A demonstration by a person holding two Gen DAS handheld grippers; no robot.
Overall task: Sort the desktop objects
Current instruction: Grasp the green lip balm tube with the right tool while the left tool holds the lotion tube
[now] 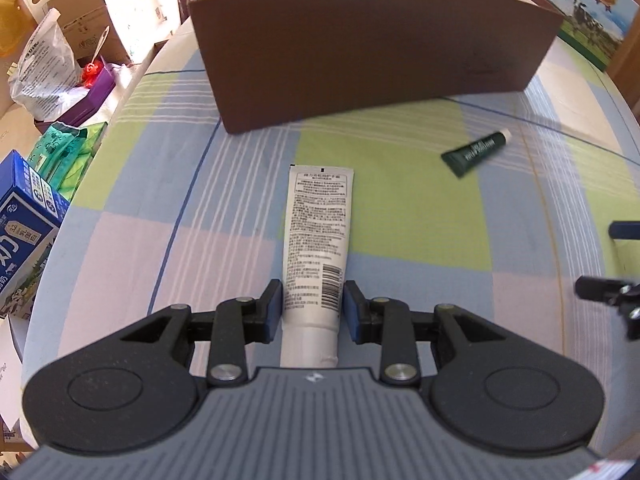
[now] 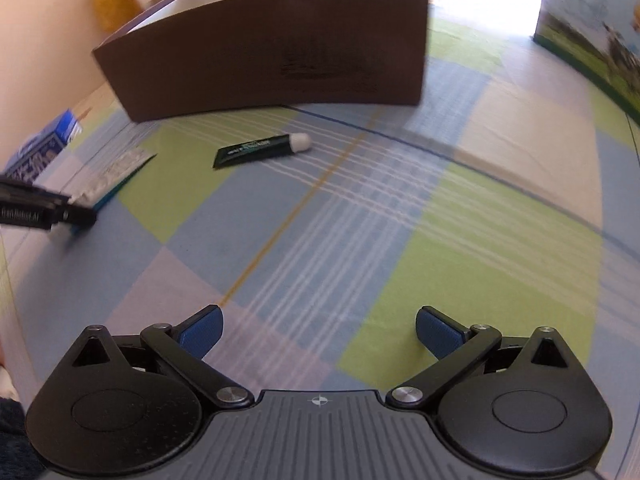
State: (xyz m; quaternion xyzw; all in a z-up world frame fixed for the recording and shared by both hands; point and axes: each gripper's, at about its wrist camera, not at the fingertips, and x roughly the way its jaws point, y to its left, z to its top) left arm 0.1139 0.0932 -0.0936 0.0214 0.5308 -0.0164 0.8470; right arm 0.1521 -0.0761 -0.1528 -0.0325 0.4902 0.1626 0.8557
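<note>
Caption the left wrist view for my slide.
Left gripper clamps white tube before brown box.

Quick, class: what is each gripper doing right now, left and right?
Left gripper: closed on the white tube, near its cap end.
Right gripper: open, nothing between its fingers, above the checked cloth.

My left gripper (image 1: 313,308), matt black plastic with ribbed blue pads (image 1: 274,312) and bright metal pivot pins, clamps a smooth, satiny white plastic tube (image 1: 316,240). Beneath lies a soft woven checked cloth (image 1: 400,216). A matt brown cardboard box (image 1: 372,52) stands beyond, beside a small glossy dark green tube (image 1: 474,152).
</note>
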